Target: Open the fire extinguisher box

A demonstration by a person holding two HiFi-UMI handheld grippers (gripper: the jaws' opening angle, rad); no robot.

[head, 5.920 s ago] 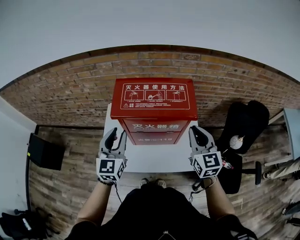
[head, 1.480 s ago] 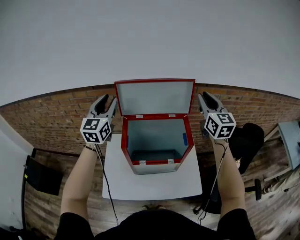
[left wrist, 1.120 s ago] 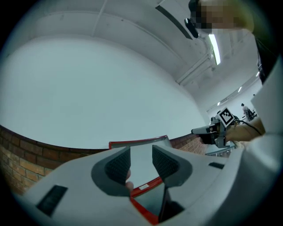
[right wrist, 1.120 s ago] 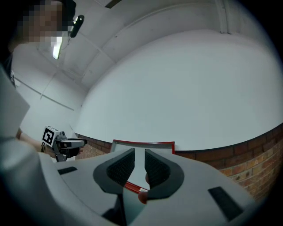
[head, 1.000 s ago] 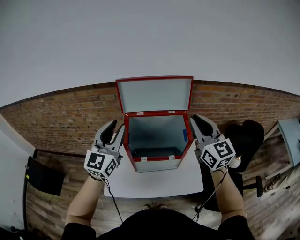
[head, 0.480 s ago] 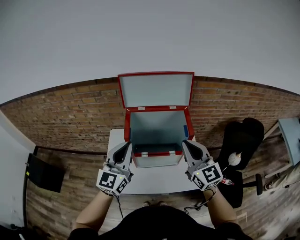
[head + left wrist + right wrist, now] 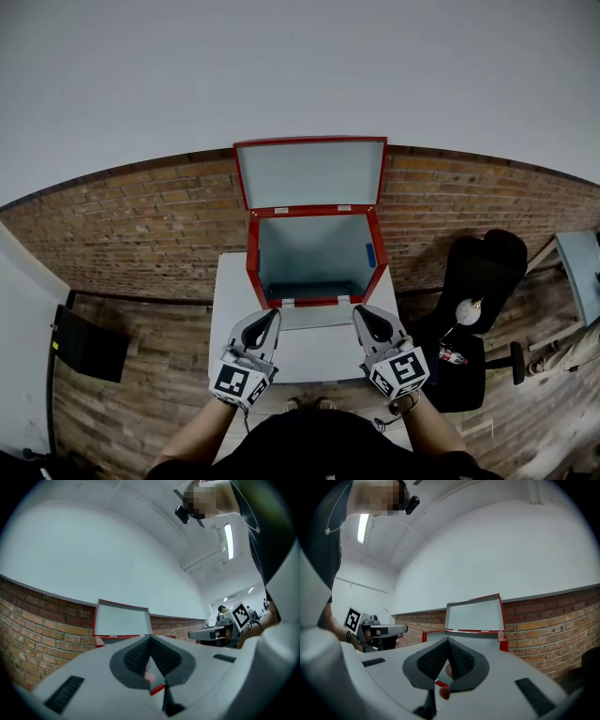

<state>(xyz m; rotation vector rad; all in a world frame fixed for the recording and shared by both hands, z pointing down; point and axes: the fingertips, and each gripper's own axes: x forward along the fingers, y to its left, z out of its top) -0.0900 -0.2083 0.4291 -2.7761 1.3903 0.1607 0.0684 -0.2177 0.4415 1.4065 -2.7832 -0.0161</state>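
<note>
Red metal box (image 7: 251,272) stood open, flat grey-lined lid (image 7: 309,173) upright.
Left gripper (image 7: 270,317) and right gripper (image 7: 360,314) had dropped to lower centre, clenched empty.

The grey left gripper (image 7: 271,317) and right gripper (image 7: 362,314) are fitted with black-and-white marker cubes (image 7: 234,382); a black top (image 7: 319,456) is worn.

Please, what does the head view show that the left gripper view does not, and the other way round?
Only the head view shows the white table, the grey inside of the box and a black chair. Only the left gripper view shows a ceiling lamp. Both show the raised lid, the brick wall, the left gripper and the right gripper, each with its fingers shut on nothing.
</note>
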